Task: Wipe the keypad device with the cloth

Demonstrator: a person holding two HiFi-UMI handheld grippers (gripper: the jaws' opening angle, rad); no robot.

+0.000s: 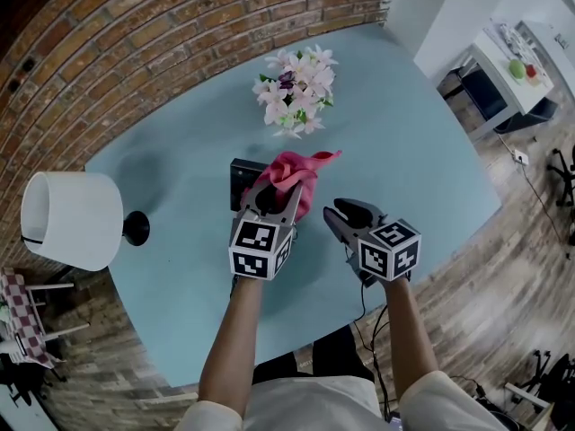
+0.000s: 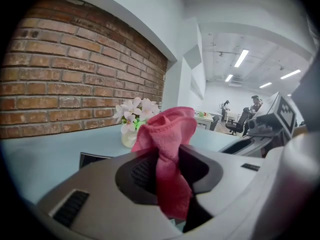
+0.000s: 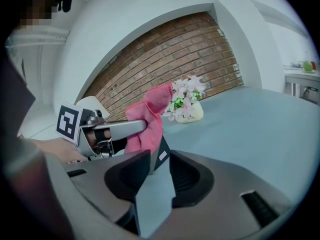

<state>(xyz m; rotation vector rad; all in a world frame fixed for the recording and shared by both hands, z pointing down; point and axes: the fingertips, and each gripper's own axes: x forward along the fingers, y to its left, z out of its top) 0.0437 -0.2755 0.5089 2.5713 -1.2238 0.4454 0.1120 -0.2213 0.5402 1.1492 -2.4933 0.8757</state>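
My left gripper [image 1: 275, 197] is shut on a pink cloth [image 1: 296, 174], which bunches up above its jaws over the middle of the teal table [image 1: 404, 151]. In the left gripper view the cloth [image 2: 167, 149] hangs pinched between the jaws of that gripper [image 2: 162, 173]. The black keypad device [image 1: 241, 176] lies flat on the table just left of the cloth, partly hidden by it; its dark edge [image 2: 93, 159] shows beyond the left jaw. My right gripper [image 1: 347, 212] hovers to the right of the cloth, jaws apart with only table showing between them [image 3: 152, 170].
A vase of white and pink flowers [image 1: 296, 90] stands at the back of the table. A white-shaded lamp [image 1: 72, 219] on a black base sits at the left edge. A brick wall [image 1: 135, 34] runs behind. Wooden floor and office furniture lie to the right.
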